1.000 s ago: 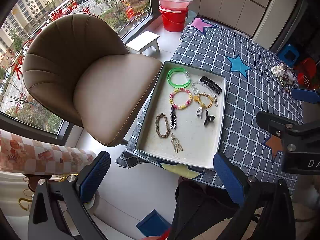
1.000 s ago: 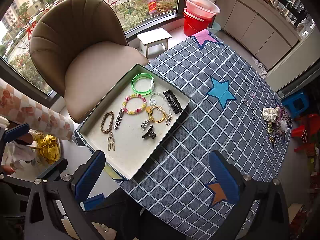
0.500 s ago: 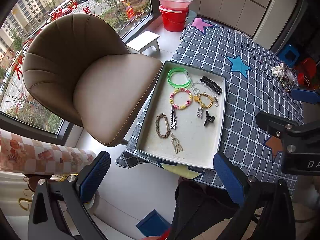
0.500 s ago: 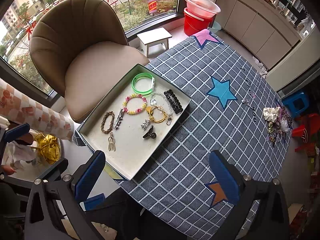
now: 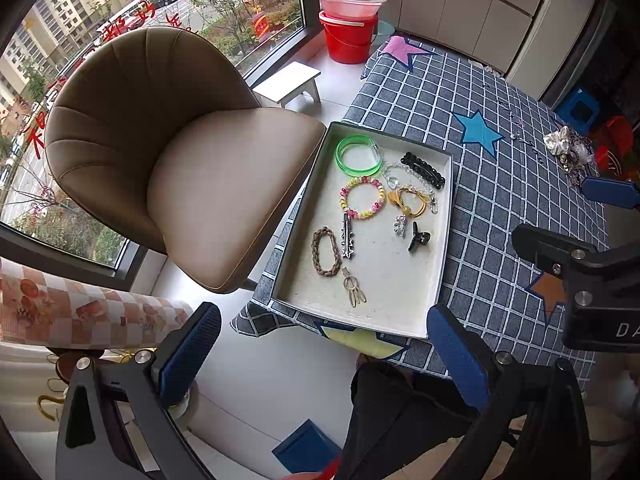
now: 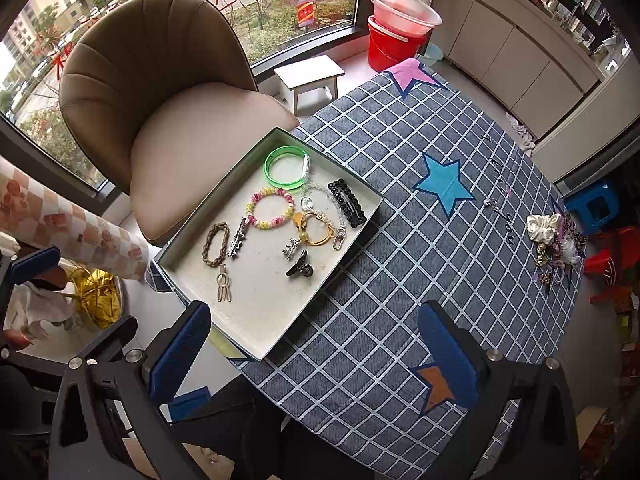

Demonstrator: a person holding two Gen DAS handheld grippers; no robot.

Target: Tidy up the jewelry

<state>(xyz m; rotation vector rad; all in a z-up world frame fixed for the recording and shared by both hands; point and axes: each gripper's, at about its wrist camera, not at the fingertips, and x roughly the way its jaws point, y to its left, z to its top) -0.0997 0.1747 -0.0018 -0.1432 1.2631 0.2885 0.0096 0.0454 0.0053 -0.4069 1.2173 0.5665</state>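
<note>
Nothing has moved since a second ago. Both tongs, left tongs [image 5: 320, 356] and right tongs [image 6: 316, 352], still hover with fingers apart, holding nothing. The tray [image 6: 256, 332] lies just ahead of them with bracelets and clips spread inside; a small heap of jewelry [image 6: 554, 240] sits far off on the worktop [image 6: 400, 280], to the right. This pause fits both sorting underway and sorting finished.

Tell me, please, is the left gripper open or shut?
Open: the left gripper has its blue fingers spread wide, holding nothing.
</note>
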